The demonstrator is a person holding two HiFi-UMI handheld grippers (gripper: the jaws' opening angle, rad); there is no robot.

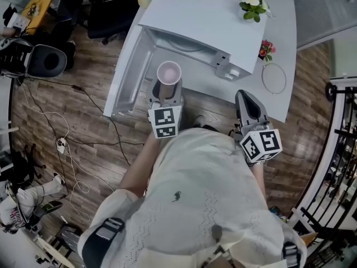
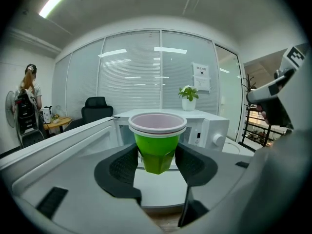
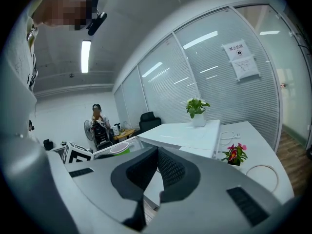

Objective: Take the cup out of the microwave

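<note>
Floor (image 1: 83, 121): wood planks, with loose cables trailing across them to the left of the table.
Table (image 1: 284, 32): white, and it carries the microwave and the flowers.
Microwave (image 1: 206, 21): white, with its flat top towards the camera in the head view and its cavity open at the front.
Door (image 1: 125, 77): swung fully out to the left of the cavity.
Left gripper (image 1: 168, 88): reaches to the mouth of the microwave. Its jaws stand wide, and the dark pads (image 2: 124, 167) press on either side of the cup.
Right gripper (image 1: 244, 98): held to the right of the left gripper, in front of the table's near edge. In the right gripper view its jaws lie together with nothing between them.
Cup (image 2: 157, 145): green with a pale pink rim, upright, clamped by its green wall just under the rim. It sits at the microwave's open front, and its base hangs free of any surface.
Potted plant (image 1: 252, 4): white blooms, by the far right corner of the microwave's top.
Red flowers (image 1: 266, 49): on the table just right of the microwave.
Cable loop (image 1: 273, 78): a white ring on the table near the red flowers.
</note>
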